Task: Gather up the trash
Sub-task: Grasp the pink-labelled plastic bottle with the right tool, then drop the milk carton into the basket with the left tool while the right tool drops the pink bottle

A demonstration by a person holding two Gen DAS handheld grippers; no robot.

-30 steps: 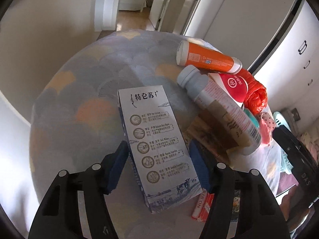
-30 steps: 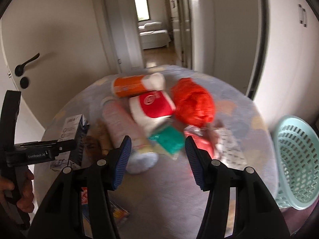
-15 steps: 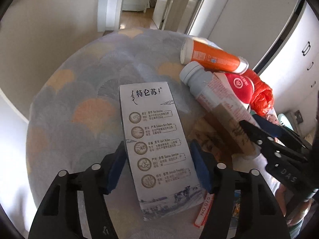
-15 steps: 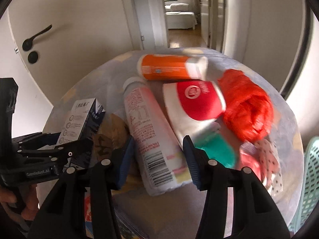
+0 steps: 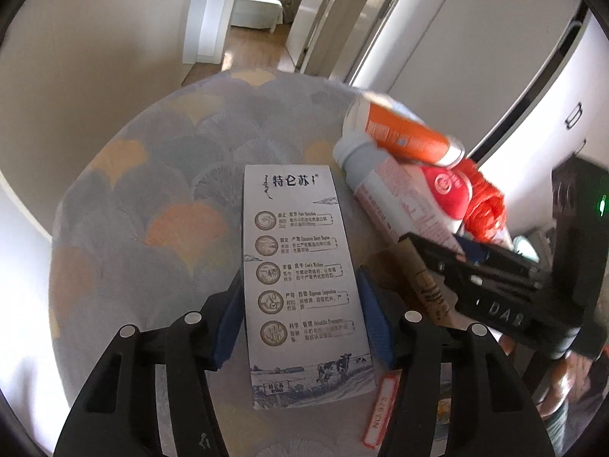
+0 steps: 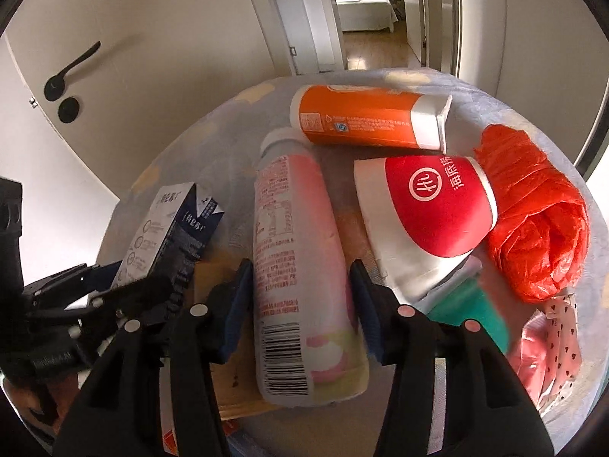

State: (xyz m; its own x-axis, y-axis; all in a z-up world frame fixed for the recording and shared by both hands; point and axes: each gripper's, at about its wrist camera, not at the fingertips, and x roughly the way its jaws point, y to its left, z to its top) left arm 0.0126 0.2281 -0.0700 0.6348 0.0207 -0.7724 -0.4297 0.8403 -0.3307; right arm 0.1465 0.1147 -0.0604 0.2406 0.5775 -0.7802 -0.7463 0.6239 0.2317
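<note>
White milk carton (image 5: 304, 282) lies on the round patterned desk (image 5: 152, 198) between the left gripper (image 5: 300, 327), whose jaws have just been closing, pads beside its sides. The right gripper (image 6: 300, 304) straddles the pink plastic bottle (image 6: 297, 266), contact unclear. Nothing looks collected yet.

Round patterned table (image 5: 152, 198); white door, black handle (image 6: 72, 70); bed (image 6: 363, 7) beyond hallway.

Bright daylight from the far doorway, fisheye bending and dark vignette at edges, motion blur at right.
</note>
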